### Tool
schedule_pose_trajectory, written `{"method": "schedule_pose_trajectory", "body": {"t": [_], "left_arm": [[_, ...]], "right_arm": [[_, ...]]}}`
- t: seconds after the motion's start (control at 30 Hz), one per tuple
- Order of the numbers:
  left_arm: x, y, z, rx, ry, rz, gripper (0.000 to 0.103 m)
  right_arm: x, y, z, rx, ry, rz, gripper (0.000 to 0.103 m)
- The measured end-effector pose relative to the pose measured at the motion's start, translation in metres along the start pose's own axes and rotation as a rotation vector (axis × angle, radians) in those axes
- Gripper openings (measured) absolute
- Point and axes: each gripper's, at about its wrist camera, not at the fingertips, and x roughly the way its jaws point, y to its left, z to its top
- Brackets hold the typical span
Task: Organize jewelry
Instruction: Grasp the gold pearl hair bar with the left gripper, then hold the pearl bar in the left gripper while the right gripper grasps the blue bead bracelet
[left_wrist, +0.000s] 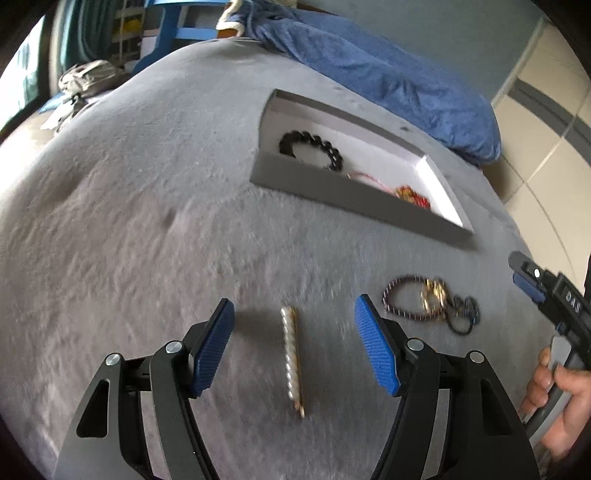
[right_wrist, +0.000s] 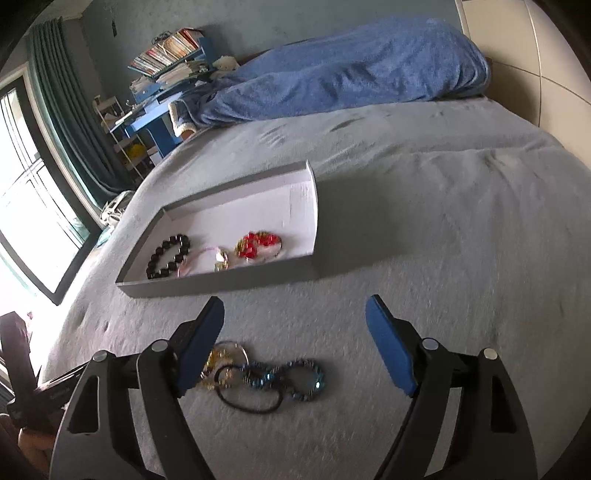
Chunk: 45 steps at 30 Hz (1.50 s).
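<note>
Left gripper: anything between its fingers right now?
Yes. In the left wrist view the pearl hair clip lies on the grey bedcover, lengthwise between the open left gripper fingers, touching neither.

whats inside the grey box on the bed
The right wrist view shows three pieces inside the box: a black bead bracelet, a thin pink bangle and a red-and-gold piece. In the left view its near wall hides part of them.
</note>
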Motion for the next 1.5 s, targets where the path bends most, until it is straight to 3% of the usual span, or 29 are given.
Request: {"method": "schedule_pose_trajectory", "body": {"t": [0.07, 0.23, 0.53, 0.73, 1.0, 1.07, 1.13, 1.2, 1.5], "left_arm": [[0.001, -0.008, -0.007, 0.048, 0.004, 0.019, 0.068], [0.007, -0.019, -0.016, 0.124, 0.019, 0.058, 0.056], [0.014, -0.026, -0.019, 0.19, 0.029, 0.098, 0.036], [0.014, -0.03, -0.02, 0.209, 0.022, 0.108, 0.033], [0.016, -0.034, -0.021, 0.241, 0.022, 0.126, 0.033], [0.015, -0.036, -0.022, 0.253, 0.017, 0.121, 0.027], [0.014, -0.038, -0.022, 0.264, 0.013, 0.108, 0.014], [0.013, -0.041, -0.022, 0.279, 0.007, 0.105, 0.009], [0.01, -0.039, -0.015, 0.261, -0.022, 0.086, 0.009]], "right_arm": [[0.004, 0.001, -0.005, -0.007, 0.021, -0.011, 0.078], [0.019, -0.001, -0.016, -0.018, 0.09, -0.038, 0.078], [0.04, 0.01, -0.035, -0.096, 0.171, -0.063, 0.077], [0.042, 0.018, -0.041, -0.149, 0.172, -0.072, 0.07], [0.041, 0.026, -0.042, -0.188, 0.179, -0.028, 0.043], [0.04, 0.027, -0.041, -0.187, 0.175, -0.011, 0.035], [0.037, 0.025, -0.038, -0.175, 0.166, -0.003, 0.027], [0.033, 0.019, -0.034, -0.142, 0.152, 0.01, 0.012], [0.017, -0.016, -0.014, -0.002, 0.072, -0.003, 0.007]]}}
